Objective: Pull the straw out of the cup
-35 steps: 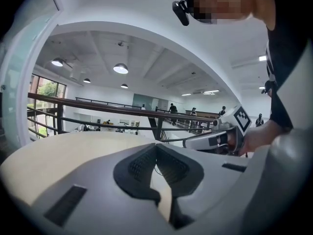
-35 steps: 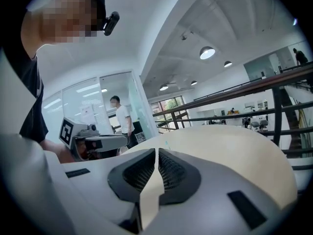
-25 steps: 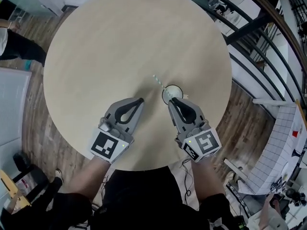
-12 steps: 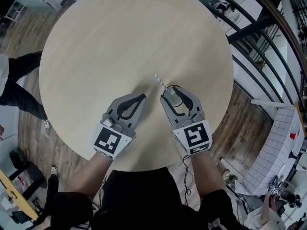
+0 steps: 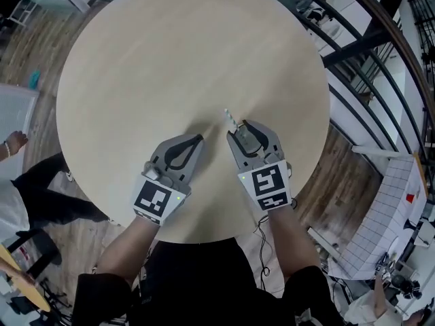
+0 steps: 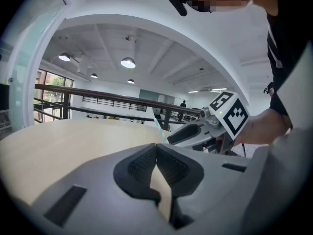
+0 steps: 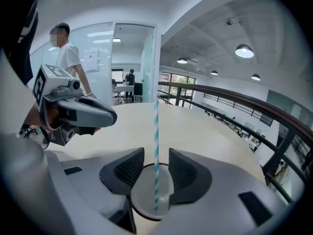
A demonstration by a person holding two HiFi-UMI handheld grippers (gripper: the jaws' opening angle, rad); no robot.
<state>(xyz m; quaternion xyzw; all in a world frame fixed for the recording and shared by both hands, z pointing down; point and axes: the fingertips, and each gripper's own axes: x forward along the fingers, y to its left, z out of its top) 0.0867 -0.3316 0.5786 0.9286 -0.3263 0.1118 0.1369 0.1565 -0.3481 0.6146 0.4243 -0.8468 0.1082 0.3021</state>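
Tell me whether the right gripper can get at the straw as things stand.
Probably yes. The right gripper has just been opening its jaws; they stand apart at the cup, with the straw upright between them and nothing blocking it.

The round table [image 5: 170,60] had a pale wood-grain top, smooth and matt. The straw [image 7: 156,146] looked like dull paper, banded white and teal. The cup [image 7: 142,199] was white and smooth with a faint sheen; whether it was paper or plastic could not be told. The left gripper [image 6: 156,151] had a grey matt plastic shell, and its pads [image 6: 138,168] were black and finely ribbed. The floor [image 5: 34,60] showed brown wooden planks.
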